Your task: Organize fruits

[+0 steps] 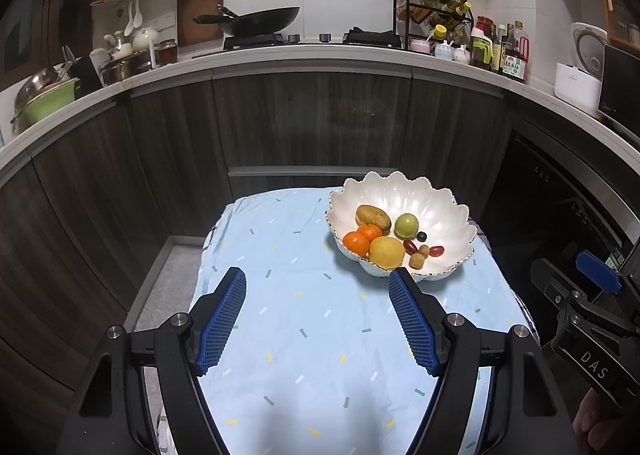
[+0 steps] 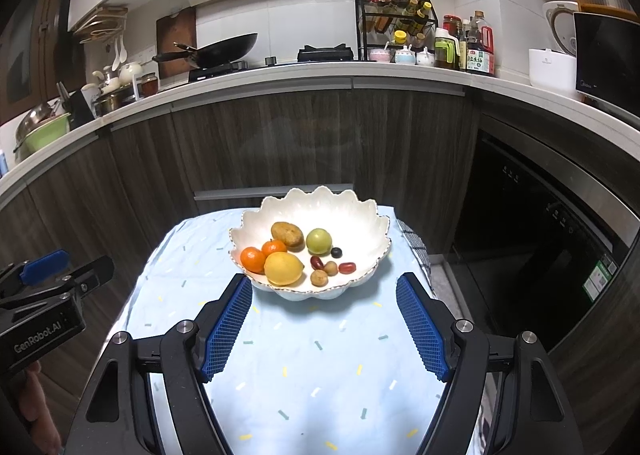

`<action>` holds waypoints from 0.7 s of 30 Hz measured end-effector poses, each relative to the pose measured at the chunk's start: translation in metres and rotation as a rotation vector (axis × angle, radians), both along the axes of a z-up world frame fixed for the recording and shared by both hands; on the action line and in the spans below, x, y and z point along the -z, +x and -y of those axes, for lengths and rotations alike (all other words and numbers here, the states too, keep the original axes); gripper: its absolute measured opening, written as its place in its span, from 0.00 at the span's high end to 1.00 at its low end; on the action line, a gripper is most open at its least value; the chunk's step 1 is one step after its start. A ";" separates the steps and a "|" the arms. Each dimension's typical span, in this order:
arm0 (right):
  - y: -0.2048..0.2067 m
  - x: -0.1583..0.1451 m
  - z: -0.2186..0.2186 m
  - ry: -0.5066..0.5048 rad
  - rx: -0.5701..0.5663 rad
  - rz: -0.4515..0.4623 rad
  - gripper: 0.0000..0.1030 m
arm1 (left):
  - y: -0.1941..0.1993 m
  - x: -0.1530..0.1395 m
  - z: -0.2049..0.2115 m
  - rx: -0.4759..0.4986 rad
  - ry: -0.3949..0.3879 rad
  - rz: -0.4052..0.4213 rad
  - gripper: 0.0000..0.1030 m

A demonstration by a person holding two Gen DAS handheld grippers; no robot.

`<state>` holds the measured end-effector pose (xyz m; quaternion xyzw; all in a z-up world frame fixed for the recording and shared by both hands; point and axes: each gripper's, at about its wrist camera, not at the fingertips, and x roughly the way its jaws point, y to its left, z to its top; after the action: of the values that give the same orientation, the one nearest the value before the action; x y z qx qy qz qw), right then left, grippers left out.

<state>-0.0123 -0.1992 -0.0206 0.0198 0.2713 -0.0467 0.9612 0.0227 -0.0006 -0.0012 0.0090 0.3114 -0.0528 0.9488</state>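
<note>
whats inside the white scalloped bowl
In the bowl: a lemon, two mandarins, a brown kiwi-like fruit, a green fruit, a dark berry and small red and tan fruits. Anything beneath them is hidden.

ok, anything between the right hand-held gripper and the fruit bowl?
Nothing visible. Only bare blue tablecloth lies between the open right hand-held gripper and the white bowl. The lemon sits nearest, just behind the bowl's near rim.
</note>
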 end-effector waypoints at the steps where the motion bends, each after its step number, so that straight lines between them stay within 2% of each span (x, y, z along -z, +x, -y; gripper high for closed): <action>1: -0.001 -0.001 0.000 0.000 0.001 0.000 0.27 | 0.000 0.000 0.000 0.001 0.001 0.001 0.29; 21: -0.002 0.002 0.007 0.004 0.005 0.000 0.27 | -0.001 0.001 0.000 0.007 -0.008 -0.003 0.29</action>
<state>-0.0142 -0.2066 -0.0225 0.0226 0.2715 -0.0485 0.9609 0.0217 -0.0002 -0.0023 0.0060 0.3124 -0.0573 0.9482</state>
